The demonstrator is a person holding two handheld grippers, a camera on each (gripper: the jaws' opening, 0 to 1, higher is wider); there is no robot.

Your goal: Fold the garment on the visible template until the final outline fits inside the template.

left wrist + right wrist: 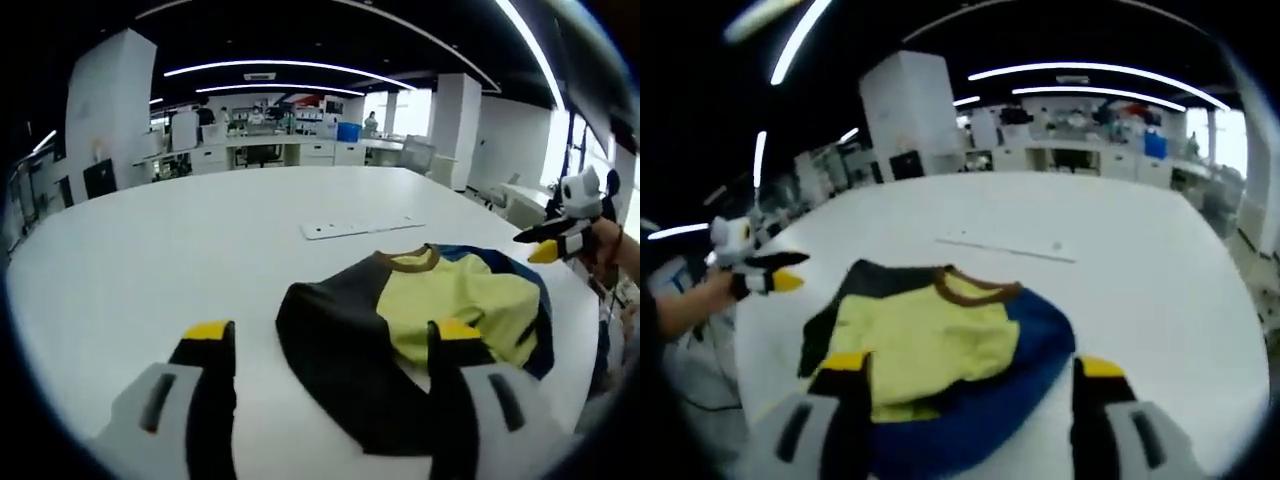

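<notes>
**Shirt bunched on the white surface, both hand-held grippers wide apart**

So here's the setup: the garment [420, 330] is a small shirt with a yellow front, a brown collar, one dark sleeve side and one blue side. It's lying crumpled in a rough heap on the big white surface [150, 270], near the edge closest to the person. From the right gripper view the same garment [940, 350] sits right in front of the jaws, yellow panel facing up, blue part spilling toward the right jaw.

The left hand-held gripper [335, 345] has its yellow-tipped jaws spread wide, nothing between them, hovering just above the surface with the right-side jaw over the shirt's edge. The right hand-held gripper [965, 370] is also spread open, empty, with the garment lying between and under the jaw tips. Can't tell if either tip is actually touching the cloth.

Each one shows up in the other's camera too, held in a hand off to the side of the shirt.

Beyond the shirt there's a flat white strip [362, 228] lying on the surface, well apart from the garment. No readable writing or labels anywhere, too blurry. In the background there's a blue bin [348, 132] among office desks; contents can't be made out.
</notes>
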